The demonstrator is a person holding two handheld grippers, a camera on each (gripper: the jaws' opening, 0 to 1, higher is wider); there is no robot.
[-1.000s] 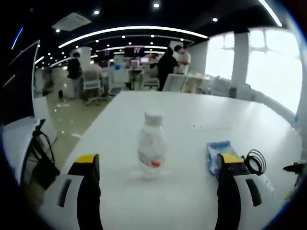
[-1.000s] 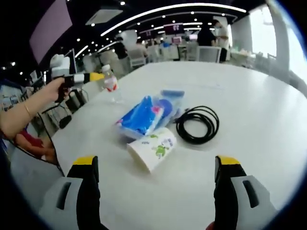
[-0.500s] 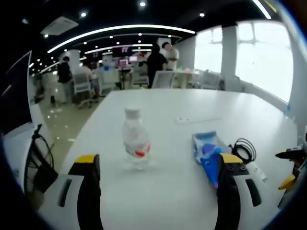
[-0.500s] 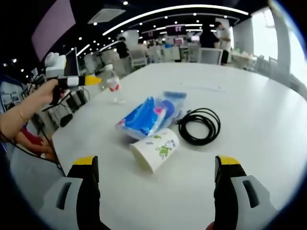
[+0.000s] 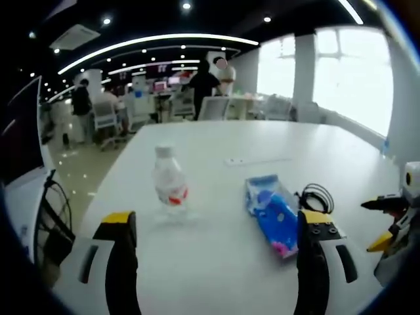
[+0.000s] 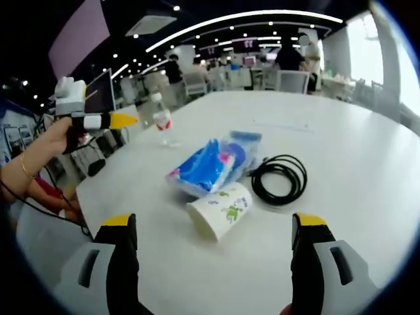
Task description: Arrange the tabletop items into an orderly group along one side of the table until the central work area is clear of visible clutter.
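1. Right now your left gripper [image 5: 216, 262] has its black, yellow-tipped jaws spread wide with nothing between them, hovering over the near edge of the white tabletop [image 5: 216, 144].
2. Your right gripper [image 6: 213, 269] is likewise spread wide and empty above the table.
3. Ahead of your left gripper, a small clear plastic bottle with a white cap and red label [image 5: 169, 186] stands upright, near the table's left edge and apart from the other items.
4. To its right in the left gripper view lies a blue plastic snack packet [image 5: 272, 213], with a coiled black cable [image 5: 316, 197] just beyond it.
5. From your right gripper view, a white paper cup with green print [image 6: 220, 210] lies on its side, its open mouth toward the camera, touching or just beside the packet [image 6: 213, 164]; you cannot tell which.
6. The cable [image 6: 281, 178] sits just right of the cup and packet, with the bottle [image 6: 161, 118] well beyond them.
7. Your left hand [image 6: 62, 138] holds the left gripper at the left of that view, near the bottle.
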